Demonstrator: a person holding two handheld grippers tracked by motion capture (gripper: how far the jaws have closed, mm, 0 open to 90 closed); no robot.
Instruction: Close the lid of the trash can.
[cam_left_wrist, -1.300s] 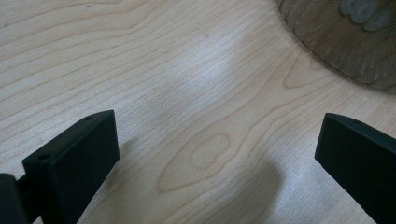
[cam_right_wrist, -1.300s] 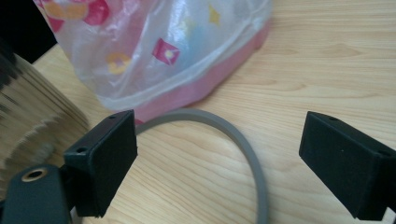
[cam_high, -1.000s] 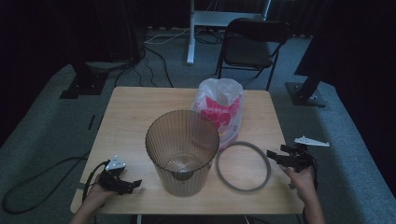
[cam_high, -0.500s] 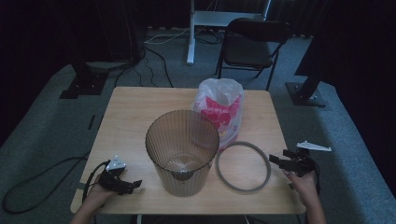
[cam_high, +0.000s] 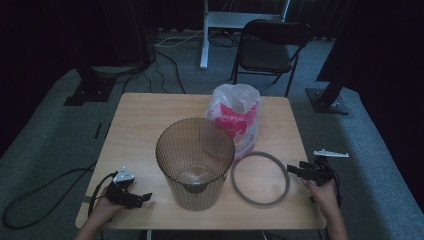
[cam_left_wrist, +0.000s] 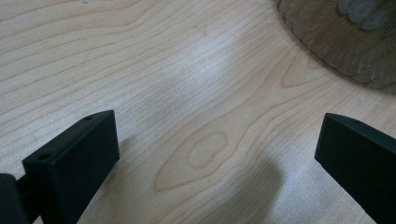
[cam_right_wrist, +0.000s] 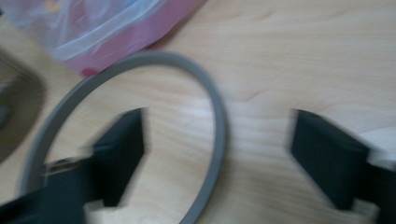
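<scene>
A ribbed, see-through brown bin stands upright at the middle of the wooden table. To its right a grey ring lies flat. My right gripper sits at the ring's right side. In the right gripper view its jaws straddle the ring's rim without pressing on it, and they have just been closing. My left gripper rests near the front left corner. Its jaws are open over bare wood, with the bin's base ahead.
A white and pink plastic bag stands behind the bin and the ring, and also shows as the bag past the ring. A black chair and stand bases are on the floor beyond the table.
My right gripper has shifted a little toward the near edge, staying beside the ring. The left gripper, bin, ring and bag have not moved.
</scene>
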